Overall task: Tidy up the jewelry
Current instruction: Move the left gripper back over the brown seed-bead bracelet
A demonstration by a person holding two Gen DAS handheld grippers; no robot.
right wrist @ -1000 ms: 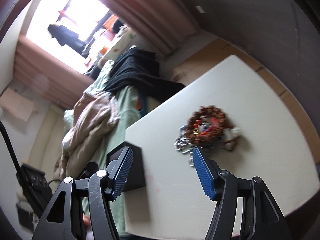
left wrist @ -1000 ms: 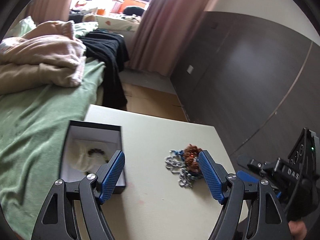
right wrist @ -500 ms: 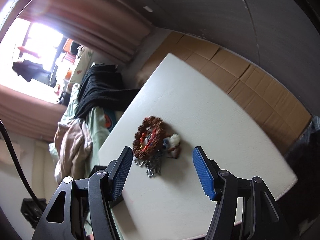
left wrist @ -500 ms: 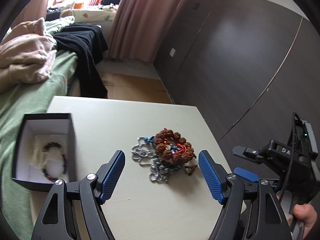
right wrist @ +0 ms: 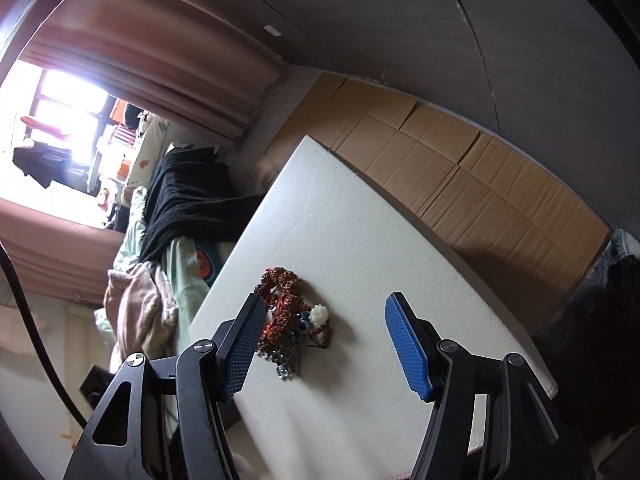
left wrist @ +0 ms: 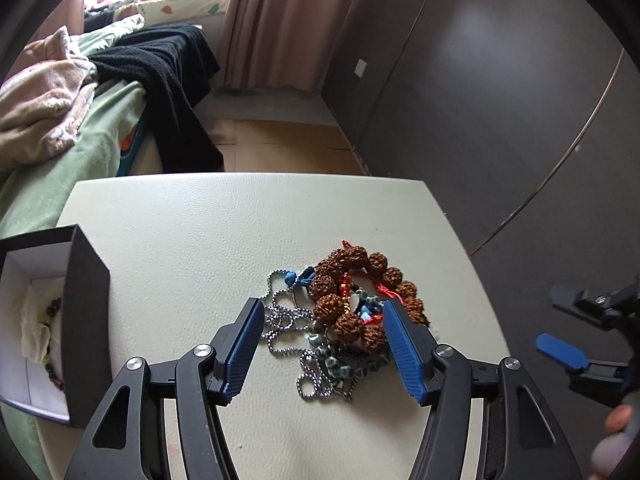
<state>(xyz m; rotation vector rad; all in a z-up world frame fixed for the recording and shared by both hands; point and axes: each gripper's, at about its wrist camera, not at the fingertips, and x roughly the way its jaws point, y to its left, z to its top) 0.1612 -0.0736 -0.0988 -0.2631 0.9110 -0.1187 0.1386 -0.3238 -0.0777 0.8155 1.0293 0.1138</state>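
A tangled jewelry pile lies on the white table (left wrist: 200,232): a brown bead bracelet (left wrist: 352,288) with red cord, a silver ball chain (left wrist: 288,320) and grey-green beads (left wrist: 332,360). My left gripper (left wrist: 324,348) is open, its blue pads on either side of the pile, low over it. An open black box (left wrist: 86,320) at the left holds a bead bracelet on white cloth. My right gripper (right wrist: 326,344) is open and empty, above the table; the pile (right wrist: 284,312) sits by its left pad. The right gripper also shows at the right edge of the left wrist view (left wrist: 580,336).
A bed with green sheet (left wrist: 92,148), beige blanket and black garment (left wrist: 172,80) borders the table's far left. Dark wall panels (left wrist: 480,100) and pink curtain (left wrist: 280,20) stand behind. Cardboard sheets (right wrist: 460,168) cover the floor past the table's far edge.
My left gripper has swung right from the box and come down and forward until its pads flank the jewelry pile. My right gripper has tilted and drawn back, the pile shifting to its left pad.
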